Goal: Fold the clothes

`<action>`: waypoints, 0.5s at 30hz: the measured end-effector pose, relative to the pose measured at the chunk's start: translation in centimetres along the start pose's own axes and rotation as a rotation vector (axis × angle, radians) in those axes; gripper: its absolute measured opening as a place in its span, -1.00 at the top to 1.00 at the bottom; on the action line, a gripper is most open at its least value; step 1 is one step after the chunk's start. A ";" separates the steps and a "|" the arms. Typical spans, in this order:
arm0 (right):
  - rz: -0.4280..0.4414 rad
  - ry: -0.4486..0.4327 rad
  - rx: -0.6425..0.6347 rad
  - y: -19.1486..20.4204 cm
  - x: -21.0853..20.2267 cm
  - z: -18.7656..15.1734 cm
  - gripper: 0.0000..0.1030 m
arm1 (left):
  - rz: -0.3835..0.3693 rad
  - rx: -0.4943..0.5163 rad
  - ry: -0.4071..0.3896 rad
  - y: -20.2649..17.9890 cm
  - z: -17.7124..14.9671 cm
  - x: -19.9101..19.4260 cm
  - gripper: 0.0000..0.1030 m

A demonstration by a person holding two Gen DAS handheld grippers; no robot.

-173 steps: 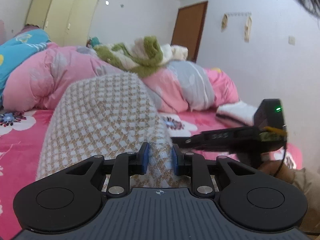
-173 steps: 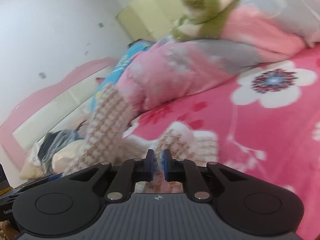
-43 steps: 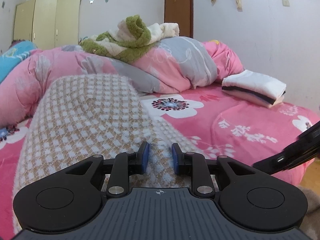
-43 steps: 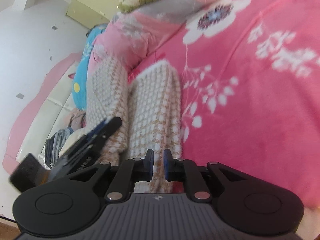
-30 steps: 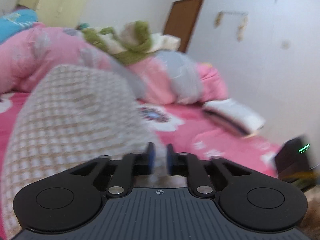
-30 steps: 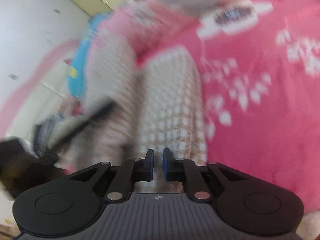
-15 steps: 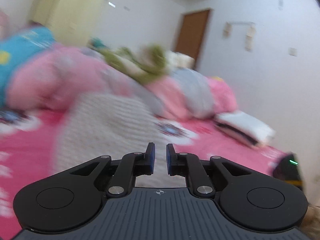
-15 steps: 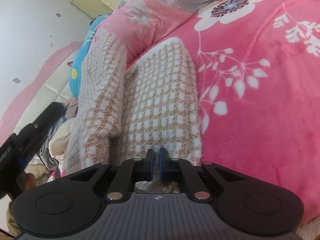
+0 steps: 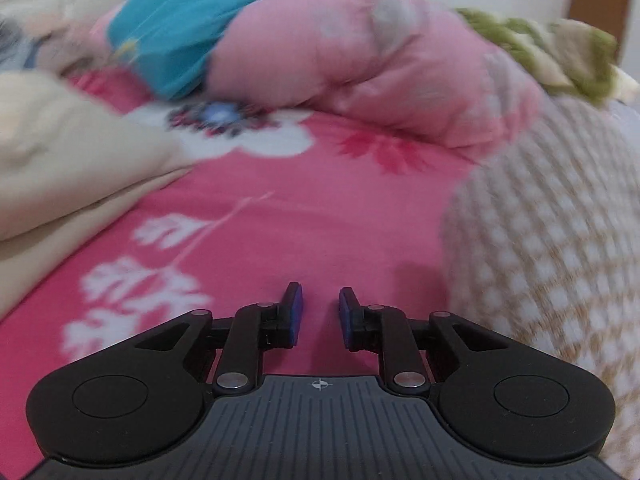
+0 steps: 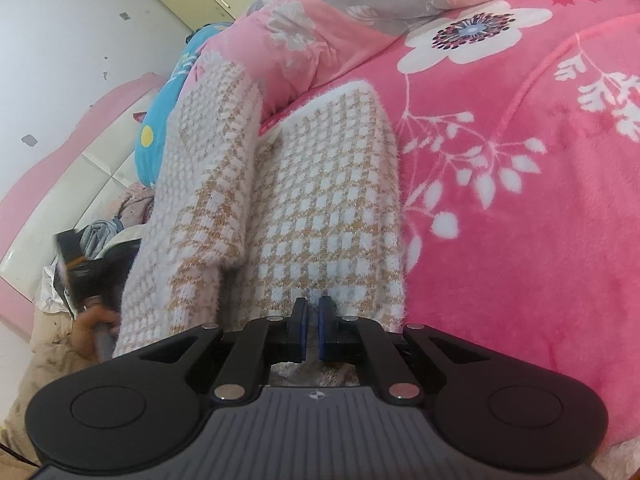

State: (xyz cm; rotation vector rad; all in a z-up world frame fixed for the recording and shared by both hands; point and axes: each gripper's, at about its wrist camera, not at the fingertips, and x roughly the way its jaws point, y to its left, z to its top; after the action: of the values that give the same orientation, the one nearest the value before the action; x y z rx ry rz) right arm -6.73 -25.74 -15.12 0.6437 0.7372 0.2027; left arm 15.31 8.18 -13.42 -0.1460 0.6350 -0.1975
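Nearest the right wrist camera, the right gripper [image 10: 313, 322] had its fingers drawn together on the near hem of the checked sweater [image 10: 320, 200], with knit fabric visible in the narrow slot between the blue pads. Beyond the fingertips, the sweater lay lengthwise on the pink floral bedspread [image 10: 520, 200], one sleeve [image 10: 200, 184] folded along its left side. At the left edge of that view, the left gripper [image 10: 80, 264] appeared blurred, held in a hand [image 10: 90, 322] beside the sweater. Farther back, a pink quilt [image 10: 304, 40] rose against the sweater's far end, with a turquoise cushion [image 10: 160, 120] and a pink headboard [image 10: 60, 152] behind.

Nearest the left wrist camera, the left gripper [image 9: 319, 312] had just been opening; its fingers stood apart with nothing between them, only bare bedspread [image 9: 280, 220] beneath. To the right, the sweater [image 9: 552, 248] rose as a blurred checked mound, clear of the fingers. To the left lay a cream fabric bundle [image 9: 60, 172]. Beyond were the pink quilt [image 9: 360, 60], the turquoise cushion [image 9: 192, 20] and a green-and-cream knit [image 9: 552, 52] on top.
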 end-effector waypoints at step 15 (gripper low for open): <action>-0.019 0.022 0.003 0.2 0.2 0.2 0.97 | -0.284 -0.079 -0.159 -0.6 -0.3 -1.3 0.79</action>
State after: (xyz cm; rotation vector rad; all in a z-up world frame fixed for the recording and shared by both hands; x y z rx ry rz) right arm -6.38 -25.61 -15.01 0.6377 0.7642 0.1916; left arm 13.99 7.86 -12.82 -0.3254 0.4617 -0.4305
